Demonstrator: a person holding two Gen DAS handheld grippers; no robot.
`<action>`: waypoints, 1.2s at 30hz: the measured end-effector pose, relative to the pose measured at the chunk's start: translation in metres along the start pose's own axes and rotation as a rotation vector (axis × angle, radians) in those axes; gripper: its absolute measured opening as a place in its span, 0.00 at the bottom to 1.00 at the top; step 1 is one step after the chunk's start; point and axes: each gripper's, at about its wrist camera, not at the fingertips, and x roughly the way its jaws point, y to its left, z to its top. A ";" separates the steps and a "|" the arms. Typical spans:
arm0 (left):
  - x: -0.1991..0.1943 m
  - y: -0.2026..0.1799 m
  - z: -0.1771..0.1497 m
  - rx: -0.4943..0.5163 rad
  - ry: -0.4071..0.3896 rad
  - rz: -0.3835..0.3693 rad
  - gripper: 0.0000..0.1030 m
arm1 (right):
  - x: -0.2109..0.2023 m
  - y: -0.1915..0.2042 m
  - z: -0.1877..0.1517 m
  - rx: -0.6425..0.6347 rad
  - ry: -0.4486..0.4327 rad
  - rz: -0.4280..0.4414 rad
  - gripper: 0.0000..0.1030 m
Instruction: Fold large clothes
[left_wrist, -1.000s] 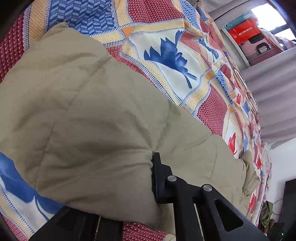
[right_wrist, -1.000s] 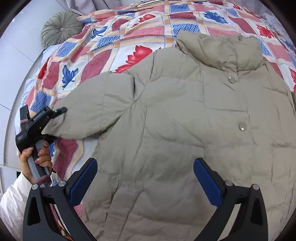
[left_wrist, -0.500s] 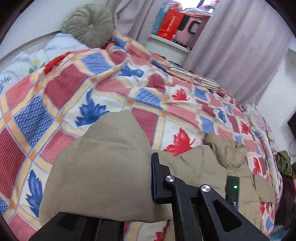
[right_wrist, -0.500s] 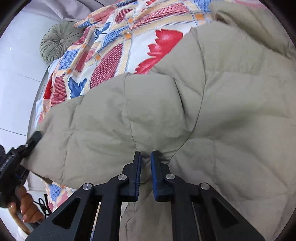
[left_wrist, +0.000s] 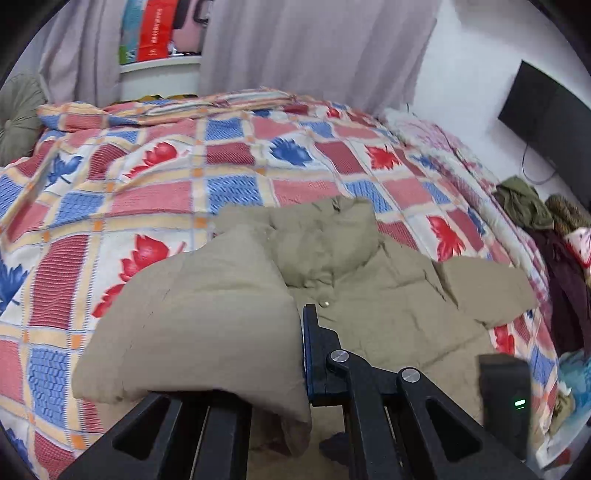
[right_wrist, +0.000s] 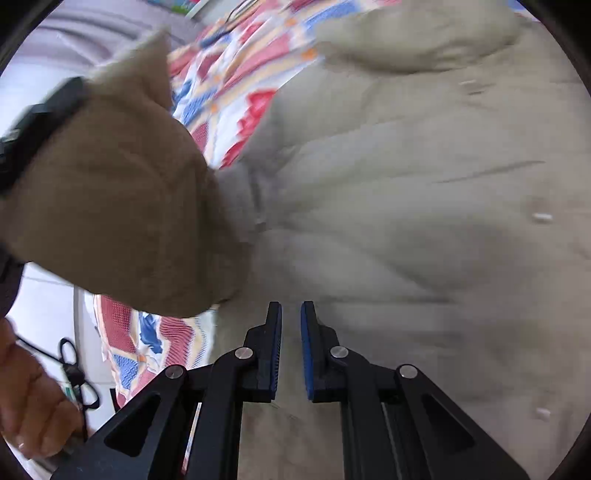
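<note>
My left gripper (left_wrist: 301, 354) is clamped on the sleeve (left_wrist: 207, 314) of the khaki puffer jacket (left_wrist: 388, 314), lifted over the jacket's body. The jacket lies front-up on the patchwork quilt (left_wrist: 229, 184). My right gripper (right_wrist: 291, 347) has its jaws drawn together; I cannot tell whether fabric is pinched.

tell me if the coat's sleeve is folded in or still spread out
Partly folded: the left tongs hold the sleeve lifted over the coat front, not yet laid flat.
</note>
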 end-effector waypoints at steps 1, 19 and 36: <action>0.015 -0.010 -0.006 0.022 0.026 0.010 0.08 | -0.014 -0.013 -0.001 0.009 -0.020 -0.031 0.11; 0.036 -0.033 -0.070 0.069 0.144 0.196 0.94 | -0.072 -0.114 -0.004 0.099 -0.035 -0.183 0.12; 0.000 0.170 -0.115 -0.400 0.173 0.403 0.94 | -0.029 0.066 0.024 -0.654 -0.177 -0.487 0.61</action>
